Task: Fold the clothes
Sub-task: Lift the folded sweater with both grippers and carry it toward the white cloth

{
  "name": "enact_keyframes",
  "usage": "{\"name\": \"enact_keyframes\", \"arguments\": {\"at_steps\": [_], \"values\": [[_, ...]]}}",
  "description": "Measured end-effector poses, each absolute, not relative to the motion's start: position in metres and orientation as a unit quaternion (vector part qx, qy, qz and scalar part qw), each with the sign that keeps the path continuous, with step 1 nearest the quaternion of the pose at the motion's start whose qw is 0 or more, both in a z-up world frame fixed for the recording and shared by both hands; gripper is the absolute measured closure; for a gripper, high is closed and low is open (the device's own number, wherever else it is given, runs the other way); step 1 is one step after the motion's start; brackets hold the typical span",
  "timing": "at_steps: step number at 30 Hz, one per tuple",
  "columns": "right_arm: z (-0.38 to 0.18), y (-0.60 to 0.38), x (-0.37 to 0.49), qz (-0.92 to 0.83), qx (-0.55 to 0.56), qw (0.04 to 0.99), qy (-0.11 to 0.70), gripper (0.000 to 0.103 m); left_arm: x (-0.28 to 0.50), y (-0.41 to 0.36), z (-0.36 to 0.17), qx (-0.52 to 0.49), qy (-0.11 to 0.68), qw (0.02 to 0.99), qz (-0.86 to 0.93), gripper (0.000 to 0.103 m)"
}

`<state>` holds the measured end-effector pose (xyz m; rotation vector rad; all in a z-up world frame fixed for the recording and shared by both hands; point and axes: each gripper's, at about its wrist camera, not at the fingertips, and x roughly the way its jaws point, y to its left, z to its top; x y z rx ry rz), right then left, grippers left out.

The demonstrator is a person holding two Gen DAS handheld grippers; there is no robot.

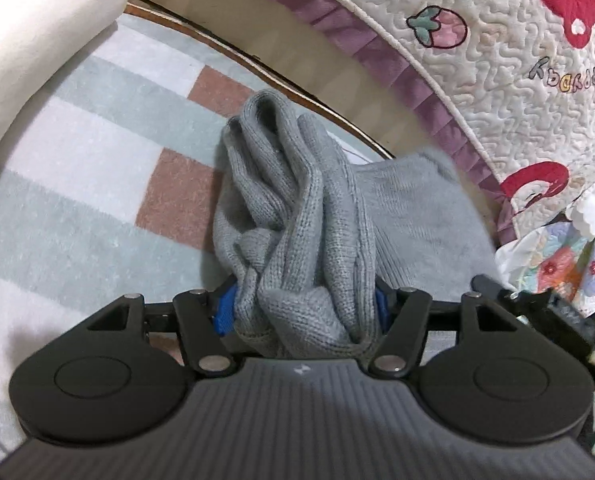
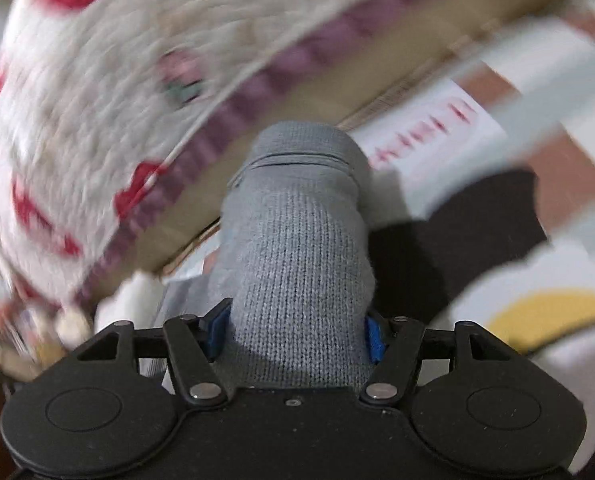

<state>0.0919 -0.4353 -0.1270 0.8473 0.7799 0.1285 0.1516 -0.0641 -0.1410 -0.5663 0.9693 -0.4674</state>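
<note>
Grey knit garment (image 1: pixel 297 240), bunched, clamped in left gripper (image 1: pixel 303 308) and right gripper (image 2: pixel 295 330); strawberry quilt (image 1: pixel 497 60) lettering unreadable; black cloth (image 2: pixel 457 232) in right view only.

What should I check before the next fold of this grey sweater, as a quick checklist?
1. Left gripper clamped on the grey sweater: ok.
2. Right gripper clamped on the sweater: ok.
3. Knit bunched and creased at the left grip, not flat: not ok.
4. Striped blanket beneath for laying it down: ok.
5. Quilt close beside the sweater: cannot tell if it touches.
6. Right view sharp enough to judge placement: not ok, blurred.
</note>
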Motion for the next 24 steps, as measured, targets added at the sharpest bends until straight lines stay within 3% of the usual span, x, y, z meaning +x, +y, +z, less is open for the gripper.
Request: {"name": "enact_keyframes", "arguments": {"at_steps": [9,13,15,17,24], "values": [[-0.155,-0.432,0.058,0.033,0.468,0.824,0.317,0.020,0.151,-0.060,-0.164,-0.297,0.454,0.814,-0.209,0.029],[-0.180,-0.428,0.069,0.044,0.499,0.806,0.314,0.009,0.148,-0.062,-0.175,-0.312,0.433,0.820,-0.206,0.024],[-0.187,-0.430,0.078,0.043,0.530,0.787,0.312,0.013,0.145,-0.063,-0.174,-0.310,0.421,0.827,-0.206,0.033],[-0.174,-0.431,0.083,0.056,0.522,0.800,0.290,0.028,0.140,-0.065,-0.162,-0.287,0.407,0.842,-0.209,0.045],[-0.111,-0.423,0.092,0.117,0.456,0.834,0.287,0.033,0.116,-0.060,-0.128,-0.295,0.366,0.860,-0.197,0.049]]}}
